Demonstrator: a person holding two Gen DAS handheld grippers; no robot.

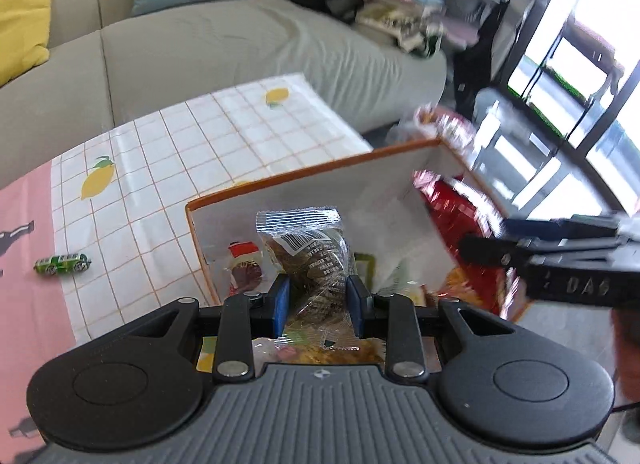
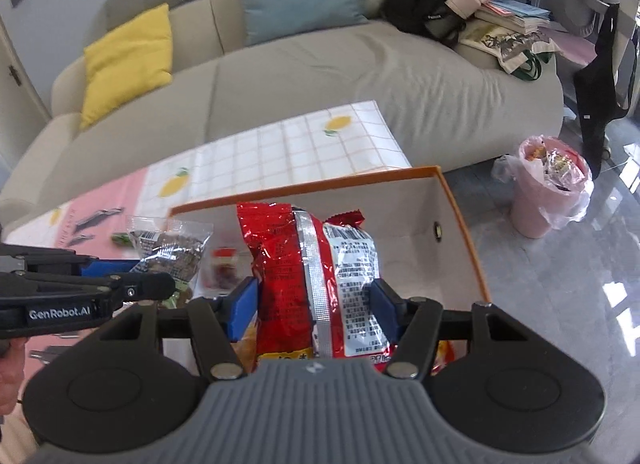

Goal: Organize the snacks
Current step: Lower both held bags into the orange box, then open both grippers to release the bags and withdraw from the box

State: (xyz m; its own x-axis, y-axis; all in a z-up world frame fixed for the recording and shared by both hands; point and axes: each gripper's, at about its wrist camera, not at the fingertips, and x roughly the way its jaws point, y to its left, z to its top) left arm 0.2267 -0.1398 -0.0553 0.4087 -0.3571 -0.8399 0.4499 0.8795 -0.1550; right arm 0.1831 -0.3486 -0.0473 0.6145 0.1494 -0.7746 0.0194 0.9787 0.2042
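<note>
My left gripper [image 1: 318,304] is shut on a clear-wrapped brown snack [image 1: 308,252] and holds it over the orange-rimmed white box [image 1: 320,183]. In the right wrist view that same snack [image 2: 170,246] hangs at the left, by the box's near-left corner. My right gripper [image 2: 314,300] is shut on a large red snack bag [image 2: 316,276], upright over the box [image 2: 460,223]. The red bag [image 1: 452,215] appears blurred at the right of the left wrist view. Other small packets [image 1: 244,268] lie inside the box. A green candy [image 1: 62,264] rests on the tablecloth.
The box sits at the edge of a table with a lemon-print grid cloth [image 2: 304,147]. Behind stands a beige sofa [image 2: 320,75] with yellow and blue cushions, a black bag and books. A pink-lined bin [image 2: 550,191] stands on the grey floor to the right.
</note>
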